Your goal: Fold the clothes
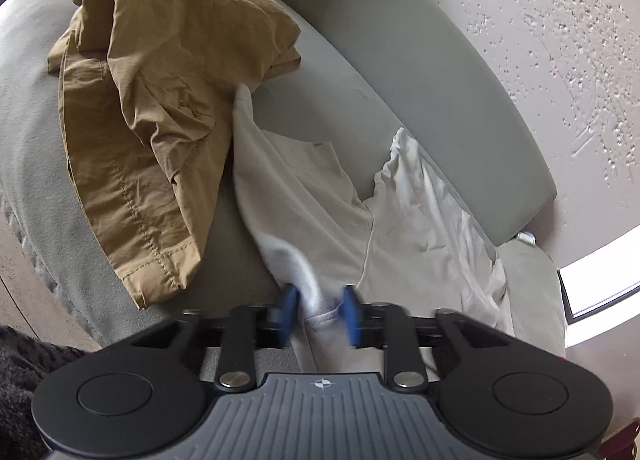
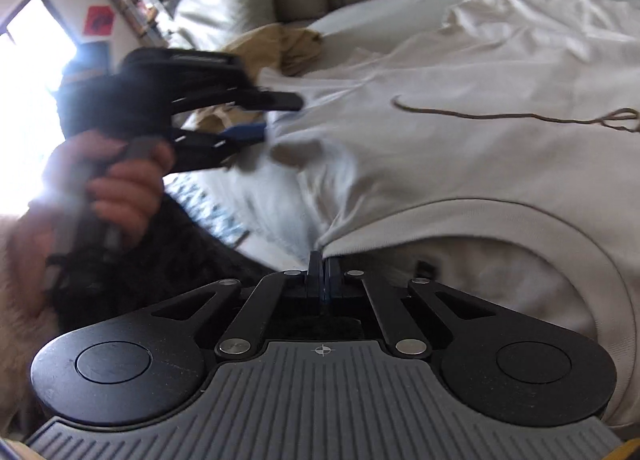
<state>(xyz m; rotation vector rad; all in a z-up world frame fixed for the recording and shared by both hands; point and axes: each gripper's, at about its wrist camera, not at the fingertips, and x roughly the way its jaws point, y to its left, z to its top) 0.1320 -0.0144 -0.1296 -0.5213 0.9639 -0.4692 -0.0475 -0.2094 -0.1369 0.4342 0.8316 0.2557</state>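
Left claw (image 1: 318, 310) pinches white shirt (image 1: 320, 220) hem | my right claw (image 2: 322, 272) clamps its other edge (image 2: 360, 244) | both hold to spread it for folding on sofa (image 1: 400, 60)

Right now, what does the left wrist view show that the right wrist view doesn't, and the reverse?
Left wrist only: the whole tan garment spread on the grey sofa cushion, and the textured wall.

Right wrist only: the person's hand holding the left gripper, the right gripper pinched on a hem, a brown cord, a window.

Both: the white garment.
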